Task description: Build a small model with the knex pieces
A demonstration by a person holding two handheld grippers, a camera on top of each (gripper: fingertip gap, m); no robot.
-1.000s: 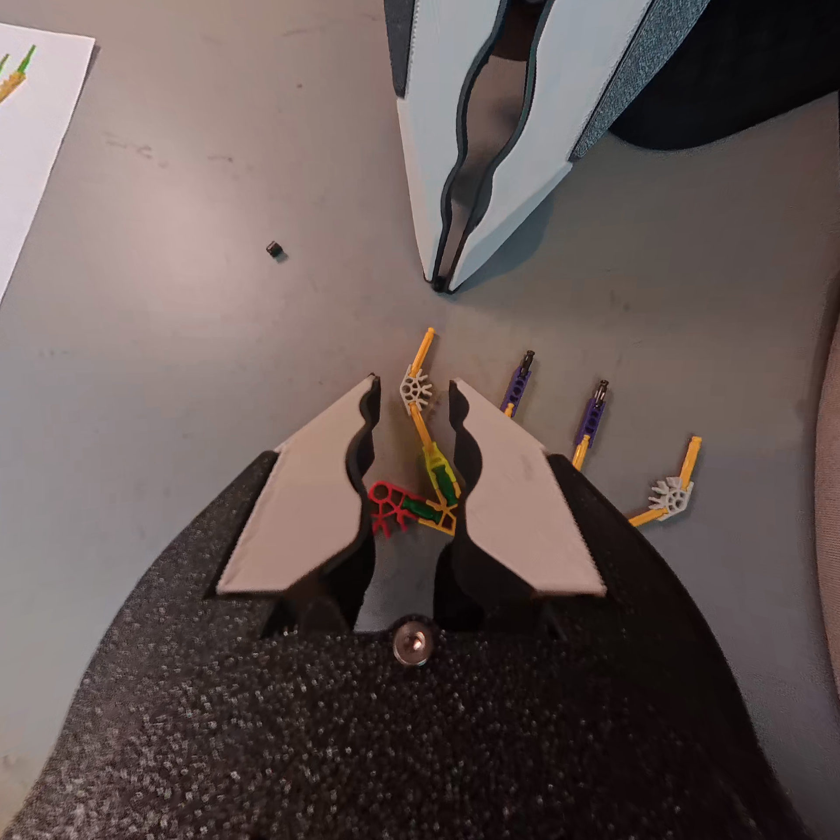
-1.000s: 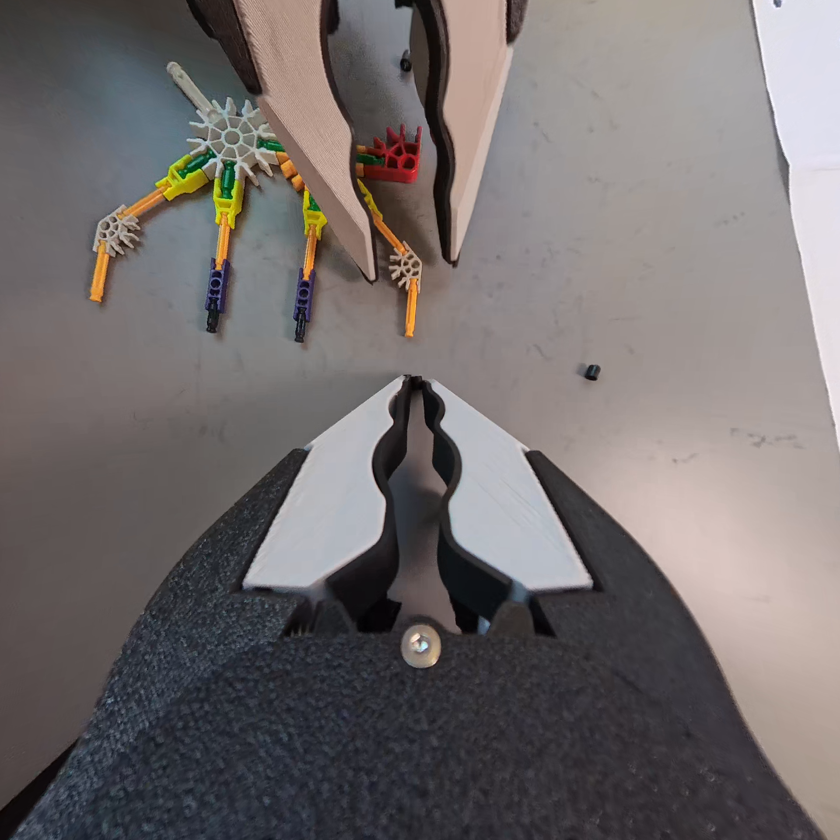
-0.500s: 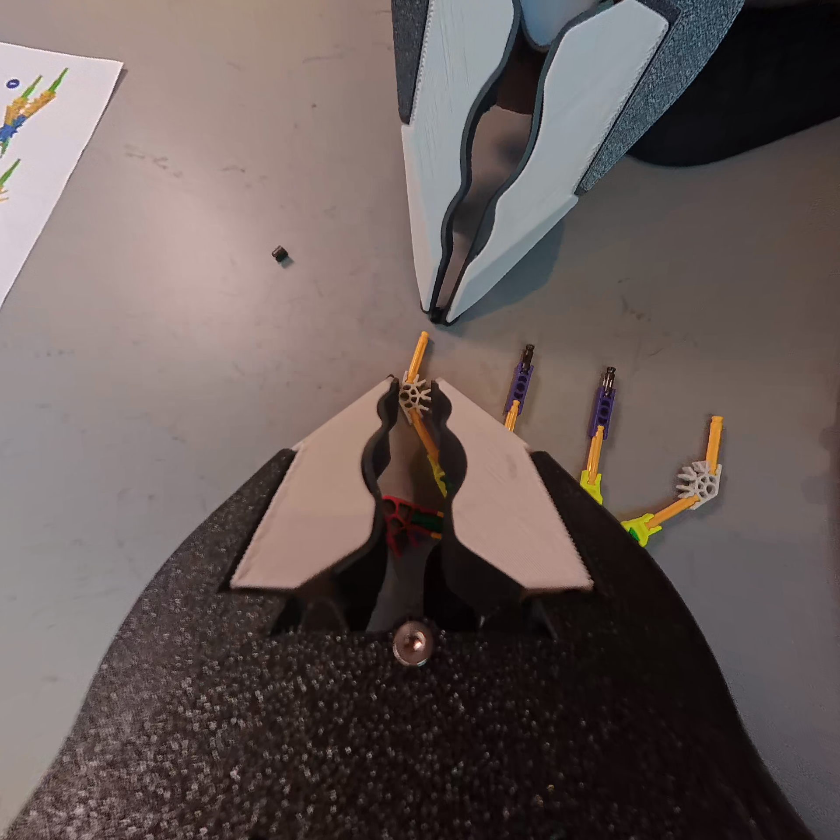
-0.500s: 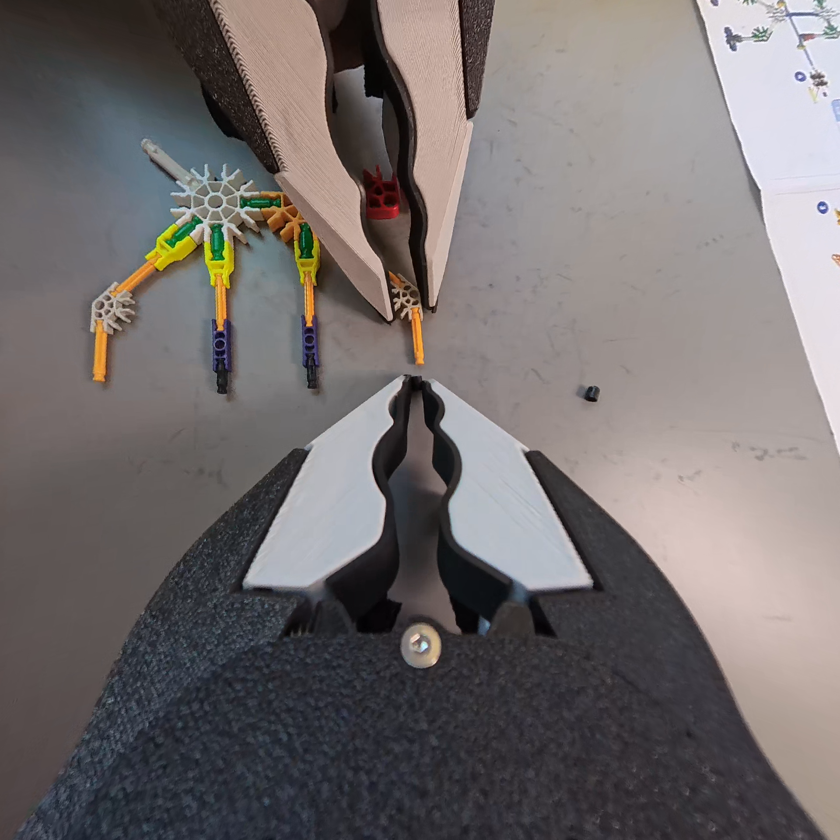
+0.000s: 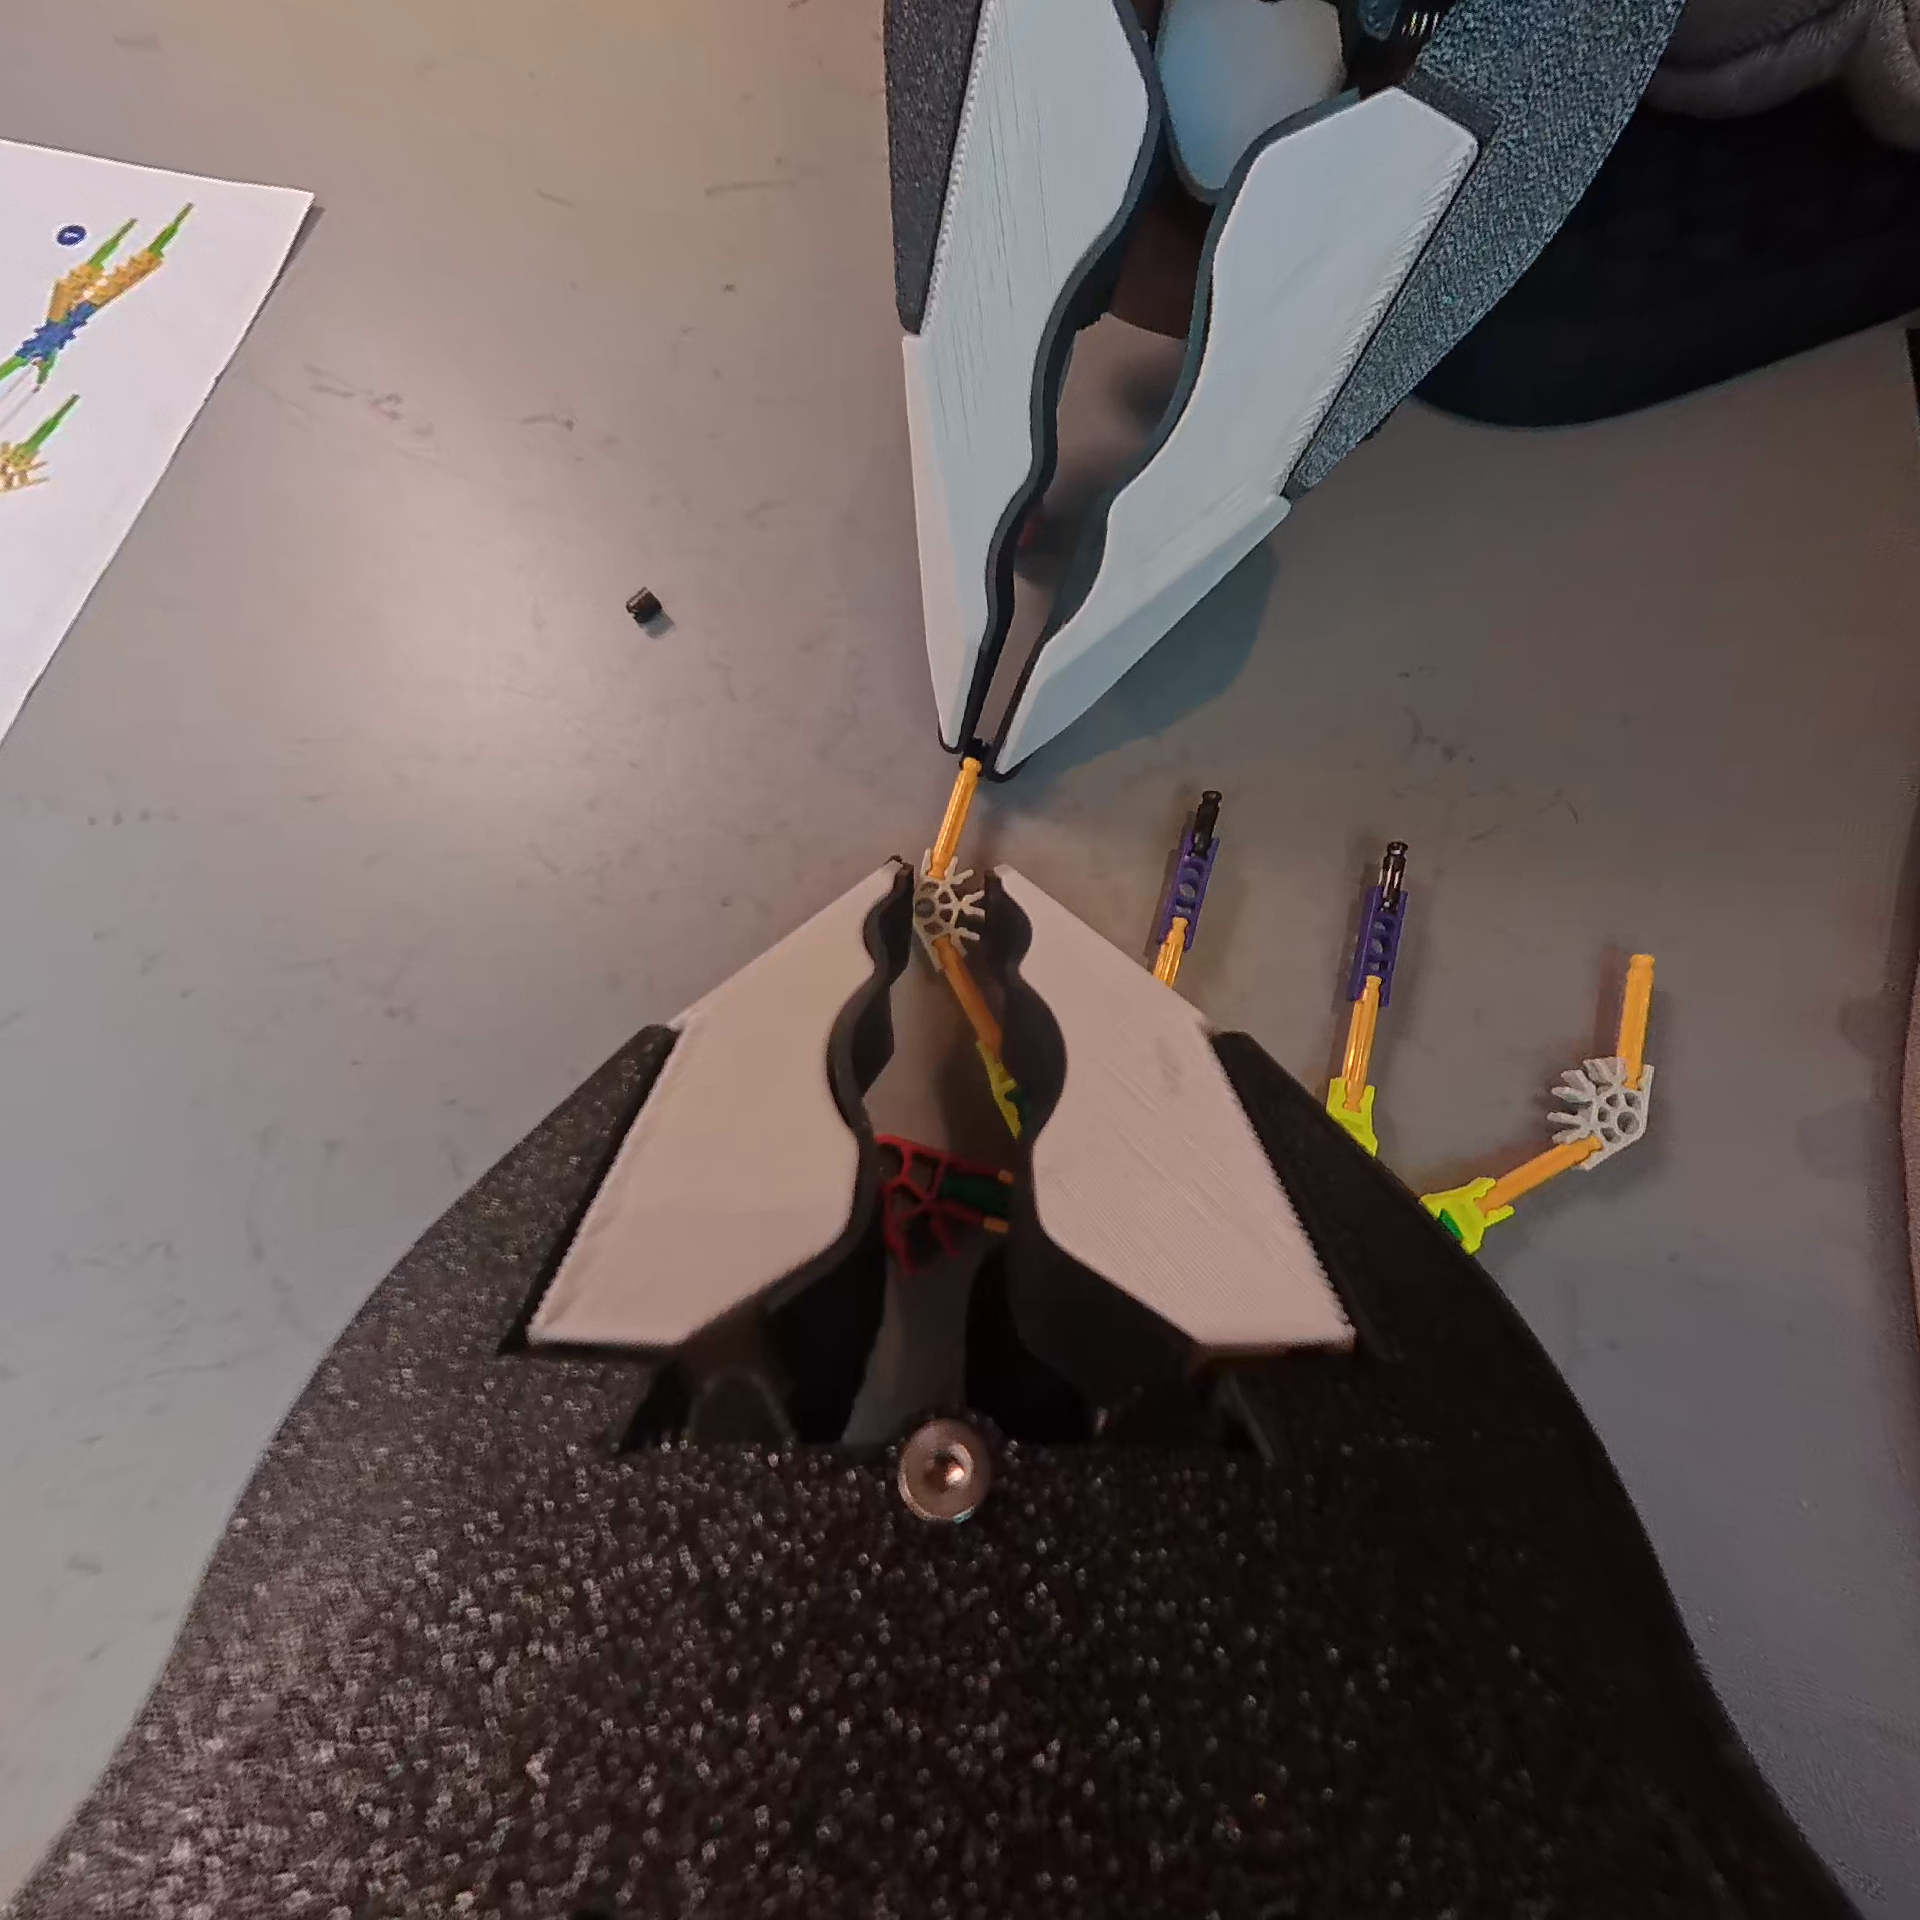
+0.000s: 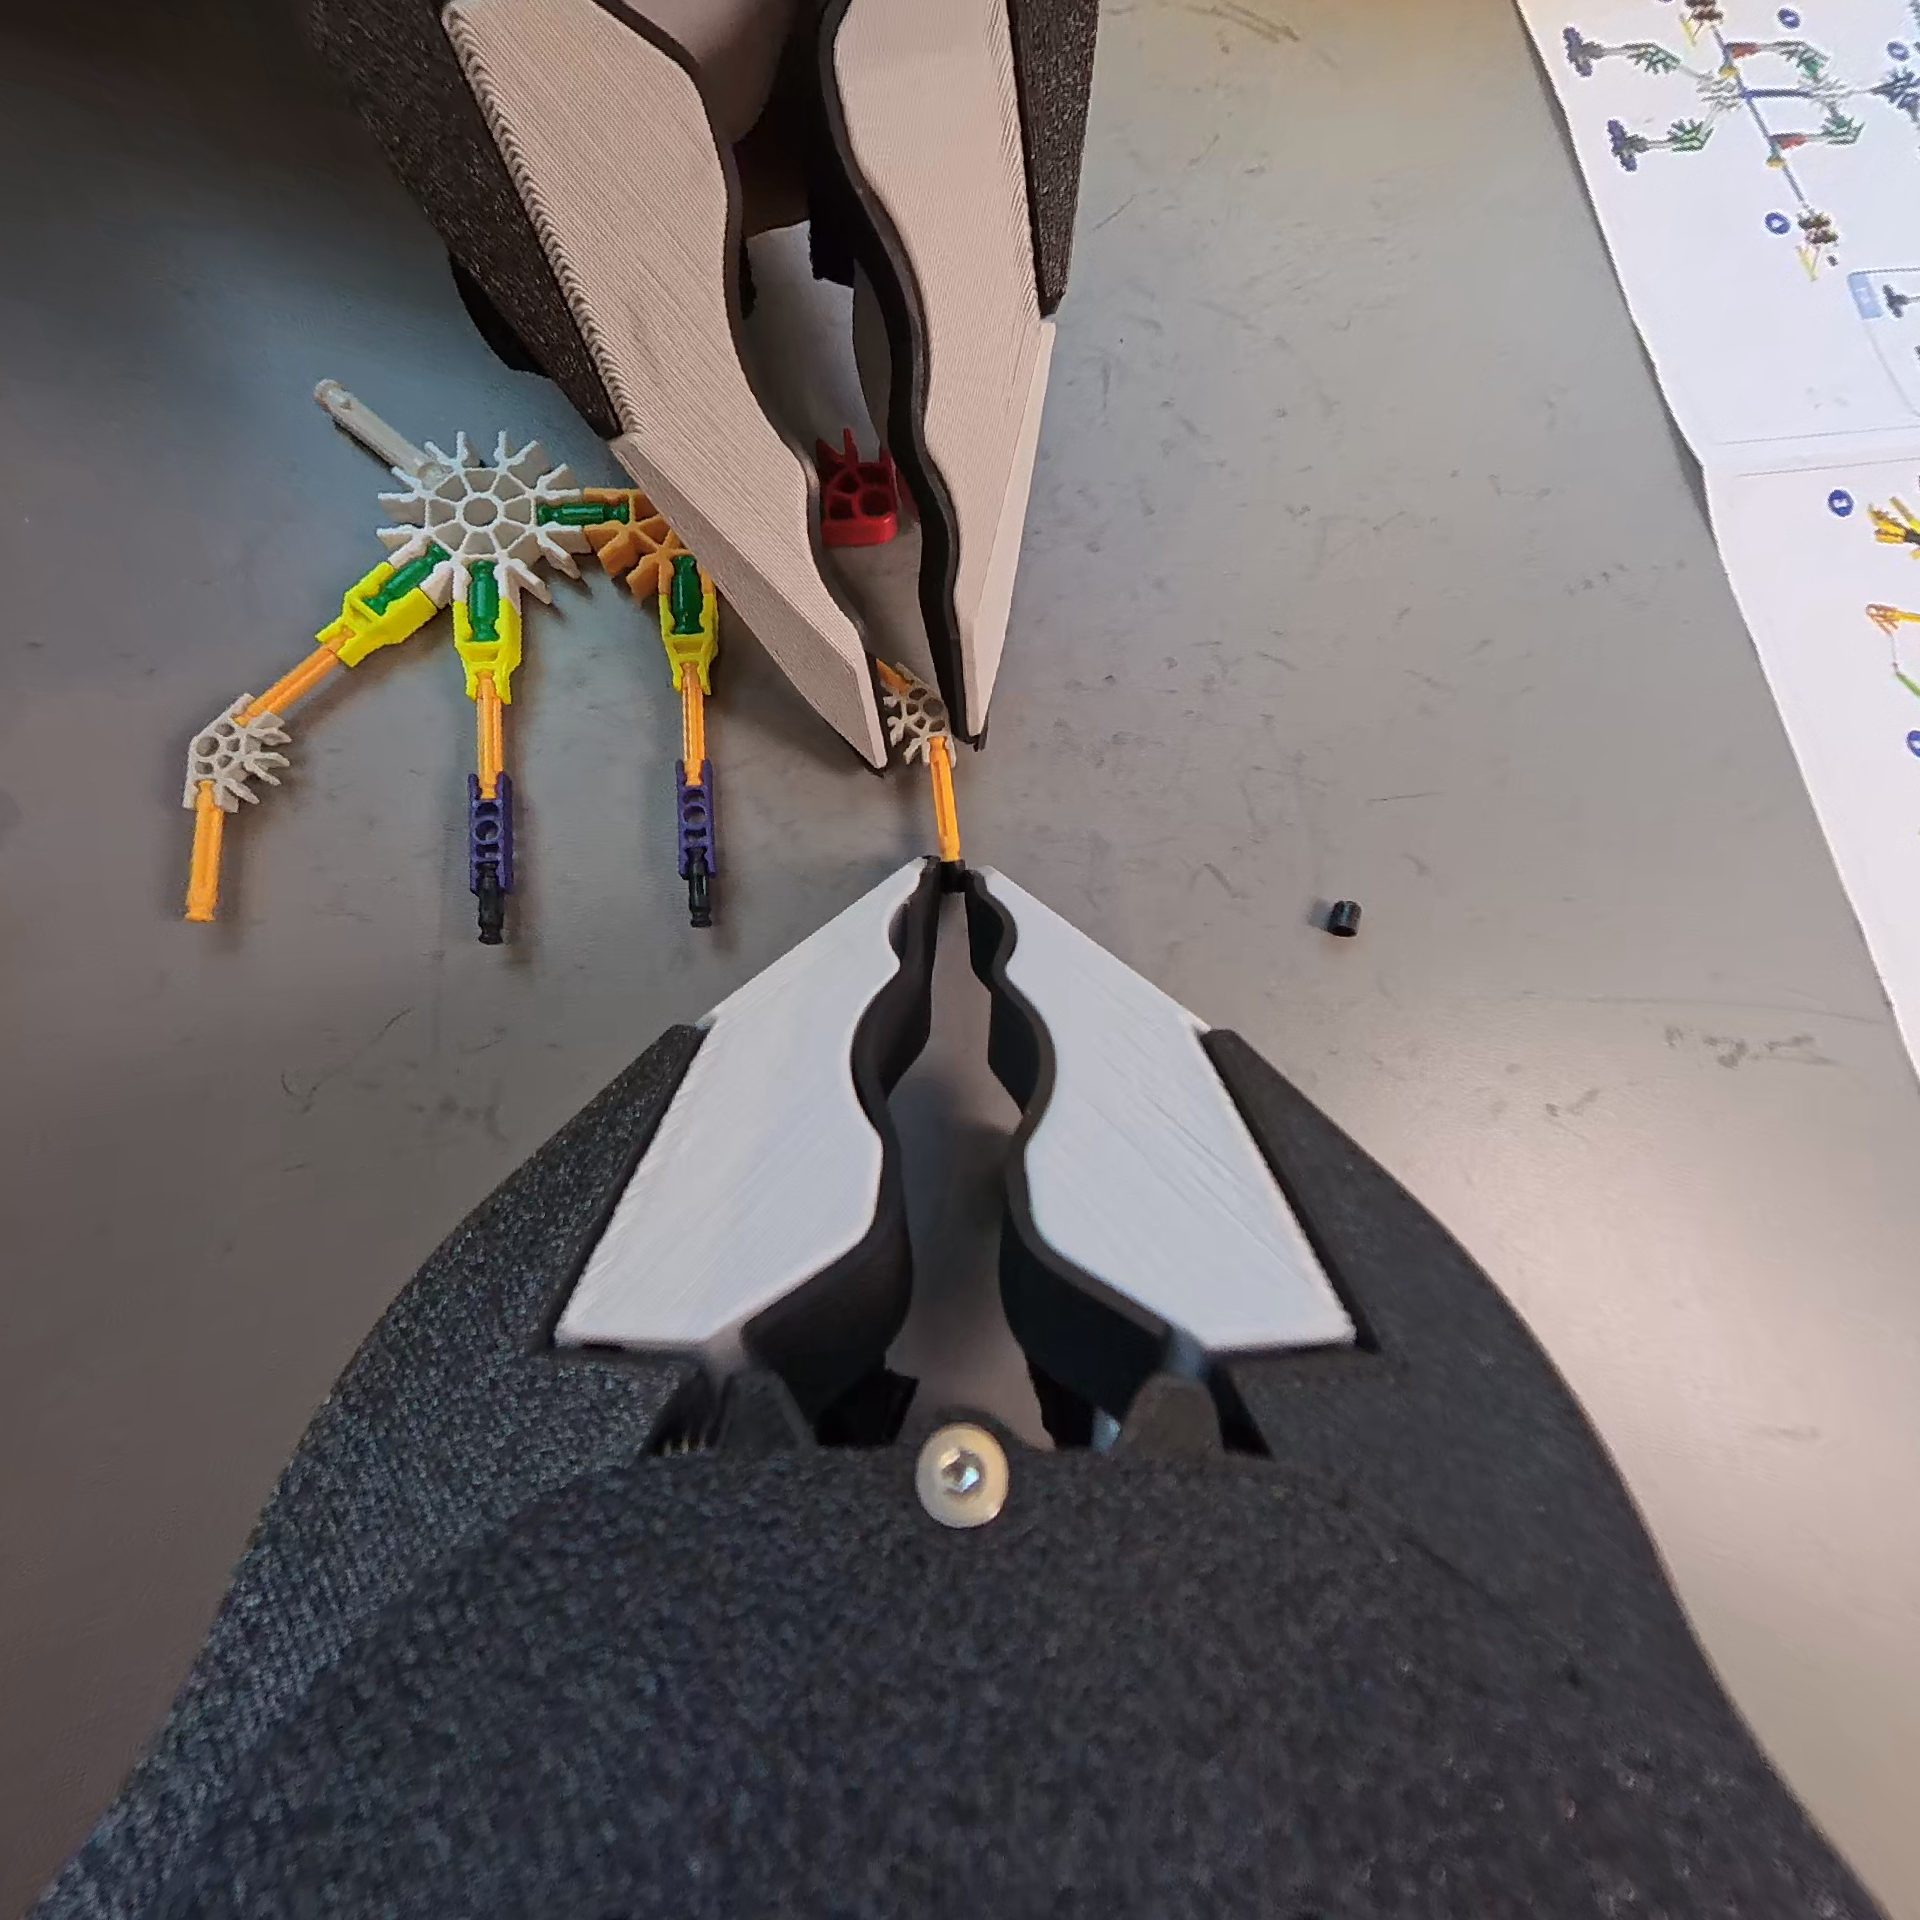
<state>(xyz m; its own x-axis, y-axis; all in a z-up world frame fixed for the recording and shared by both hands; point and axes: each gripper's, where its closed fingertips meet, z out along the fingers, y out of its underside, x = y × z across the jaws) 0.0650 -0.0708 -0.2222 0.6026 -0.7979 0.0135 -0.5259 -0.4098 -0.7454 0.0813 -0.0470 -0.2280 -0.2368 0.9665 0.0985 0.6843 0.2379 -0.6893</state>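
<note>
A toy rod-and-connector model lies flat on the grey table: a grey wheel hub [image 6: 480,511] with green rods, yellow clips, orange rods and purple end pieces [image 6: 489,831]. My left gripper [image 5: 945,871] is shut on the small grey connector [image 5: 948,906] of one arm; a red connector [image 5: 914,1195] lies between its fingers farther back. That arm's orange rod [image 5: 956,816] sticks out towards my right gripper [image 6: 948,864]. The right gripper is shut on a tiny black piece [image 6: 948,871] that touches the rod's end [image 6: 943,821]. The left gripper also shows in the right wrist view [image 6: 925,750].
A loose black cap [image 6: 1343,916] lies on the table right of the right gripper; it also shows in the left wrist view [image 5: 646,606]. A printed instruction sheet [image 6: 1818,312] lies along the table's side [image 5: 104,416]. A dark fabric mass [image 5: 1714,260] lies behind the right gripper. Left and right tips are no more than a few centimetres apart. The loose black cap [image 6: 1343,916] sits 7 cm or so from the ends of my right fingers.
The left gripper's fingers have closed onto the small grey connector. The two grippers have come together, so the right gripper's tip now meets the orange rod's end.
</note>
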